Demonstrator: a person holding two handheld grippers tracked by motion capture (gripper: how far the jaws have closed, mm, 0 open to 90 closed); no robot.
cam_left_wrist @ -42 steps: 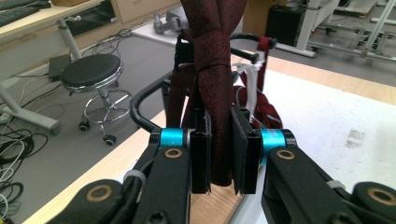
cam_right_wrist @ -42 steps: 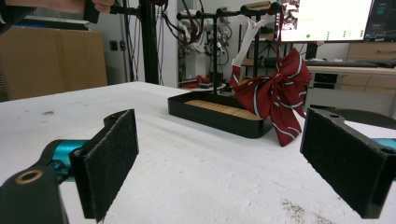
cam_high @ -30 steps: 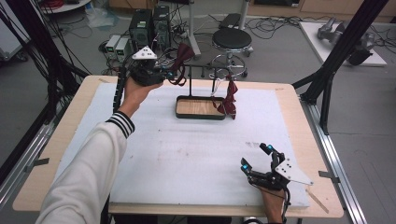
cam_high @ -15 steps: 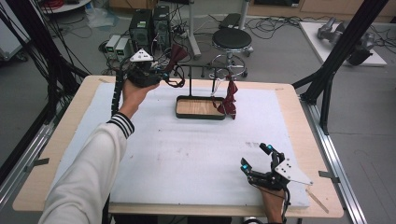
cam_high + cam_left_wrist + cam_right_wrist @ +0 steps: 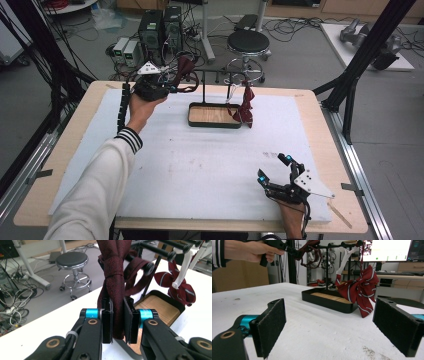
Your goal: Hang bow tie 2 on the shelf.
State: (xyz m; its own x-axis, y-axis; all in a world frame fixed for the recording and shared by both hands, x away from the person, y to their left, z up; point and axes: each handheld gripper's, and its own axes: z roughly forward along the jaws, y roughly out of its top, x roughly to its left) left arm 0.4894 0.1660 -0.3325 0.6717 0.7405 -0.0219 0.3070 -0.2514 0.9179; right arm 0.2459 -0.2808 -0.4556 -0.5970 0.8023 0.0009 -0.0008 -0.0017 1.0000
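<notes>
1. Overhead, the left gripper (image 5: 172,85) is held above the far left part of the table (image 5: 320,115), just left of the stand (image 5: 214,116).
2. Its jaws are closed narrowly on a dark red tie (image 5: 113,285); the tie's long axis runs upright between the pads (image 5: 107,320), and its knotted part lies above them.
3. A loop of the same tie (image 5: 185,75) reaches toward the stand's black crossbar (image 5: 220,74).
4. The stand has a black tray base with a wooden floor (image 5: 329,298).
5. A red striped bow (image 5: 358,288) hangs from a white hook (image 5: 345,258) at the right end of the crossbar, its tails pointing down beside the tray.
6. The right gripper (image 5: 275,170) rests low at the near right of the white mat (image 5: 200,165), jaws spread wide and holding nothing, well apart from the stand.
</notes>
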